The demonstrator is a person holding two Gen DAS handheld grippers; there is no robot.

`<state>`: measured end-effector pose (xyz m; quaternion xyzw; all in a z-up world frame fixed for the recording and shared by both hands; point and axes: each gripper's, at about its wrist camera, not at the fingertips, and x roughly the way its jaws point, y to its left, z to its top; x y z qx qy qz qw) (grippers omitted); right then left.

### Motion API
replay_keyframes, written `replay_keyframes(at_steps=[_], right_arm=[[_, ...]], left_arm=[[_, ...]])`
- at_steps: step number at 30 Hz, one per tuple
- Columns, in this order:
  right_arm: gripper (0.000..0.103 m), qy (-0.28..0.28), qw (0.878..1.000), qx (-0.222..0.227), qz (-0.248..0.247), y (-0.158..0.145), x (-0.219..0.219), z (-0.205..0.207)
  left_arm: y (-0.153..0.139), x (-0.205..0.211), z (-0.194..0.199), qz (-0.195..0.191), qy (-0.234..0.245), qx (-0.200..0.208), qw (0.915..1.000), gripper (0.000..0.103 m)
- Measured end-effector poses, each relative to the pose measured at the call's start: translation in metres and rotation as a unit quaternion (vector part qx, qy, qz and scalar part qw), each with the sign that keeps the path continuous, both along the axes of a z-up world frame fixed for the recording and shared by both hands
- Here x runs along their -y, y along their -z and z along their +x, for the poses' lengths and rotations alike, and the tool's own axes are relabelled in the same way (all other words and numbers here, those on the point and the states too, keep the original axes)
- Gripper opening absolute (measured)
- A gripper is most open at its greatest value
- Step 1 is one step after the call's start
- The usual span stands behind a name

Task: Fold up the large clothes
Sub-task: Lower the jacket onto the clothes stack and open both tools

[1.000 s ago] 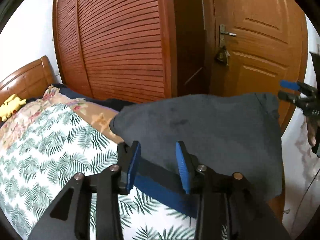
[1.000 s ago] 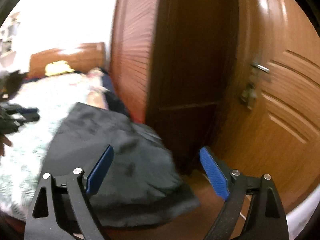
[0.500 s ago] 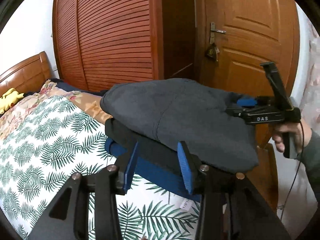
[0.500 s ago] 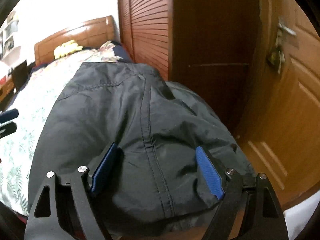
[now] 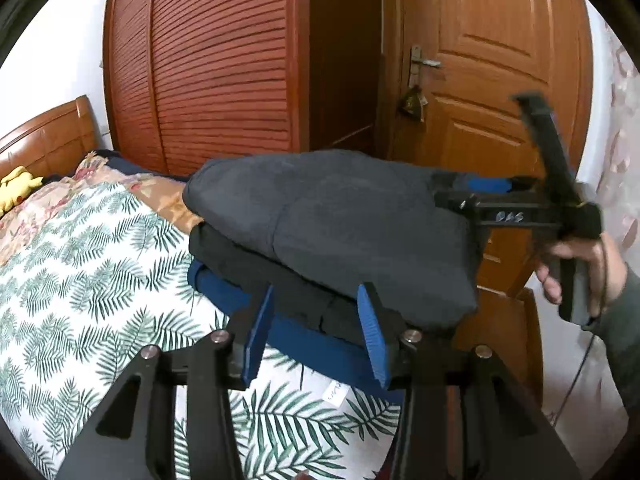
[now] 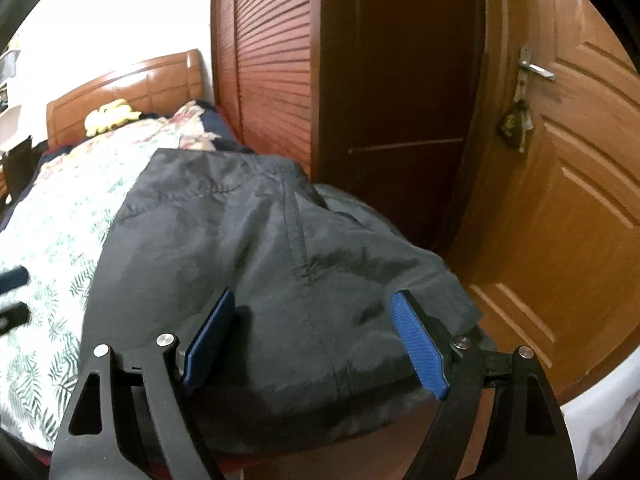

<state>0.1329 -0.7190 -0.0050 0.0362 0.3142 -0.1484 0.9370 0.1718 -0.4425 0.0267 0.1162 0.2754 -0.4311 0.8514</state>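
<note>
A dark grey folded garment [image 5: 340, 224] lies on top of a stack at the foot corner of the bed, over a black garment [image 5: 256, 268] and a blue one [image 5: 316, 344]. The grey garment [image 6: 280, 280] fills the right wrist view. My left gripper [image 5: 316, 332] is open, its blue pads on either side of the stack's near edge. My right gripper [image 6: 316, 340] is open, just above the grey garment; it also shows in the left wrist view [image 5: 476, 194] at the garment's far right edge.
The bed has a leaf-print cover [image 5: 92, 272] and a wooden headboard [image 5: 44, 140] with a yellow toy [image 5: 16, 188]. A louvred wardrobe [image 5: 208, 64] and a wooden door [image 5: 492, 80] stand close behind the stack.
The right gripper came in from the right over the grey garment and has drawn back a little. The left gripper moved closer to the stack's near edge.
</note>
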Motion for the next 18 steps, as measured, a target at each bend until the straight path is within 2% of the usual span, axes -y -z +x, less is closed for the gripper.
replay_keyframes(at_steps=[3,6,8,18], right_arm=[[0.089,0.002,1.000,0.015,-0.012,-0.005,-0.012,-0.014],[0.090,0.010,0.999,0.021,-0.026,-0.004,-0.028,-0.030],[0.091,0.006,0.999,0.029,-0.024,-0.003,-0.038,-0.040],[0.094,0.025,0.999,0.023,-0.016,0.033,-0.070,-0.081]], left_arm=[[0.009,0.002,-0.007,0.009,0.008,-0.010,0.9999,0.042],[0.019,0.004,-0.016,0.034,-0.005,0.005,0.9994,0.042],[0.027,0.000,-0.023,0.036,-0.003,0.003,0.9993,0.042],[0.054,-0.007,-0.047,0.044,0.002,-0.015,0.9989,0.042]])
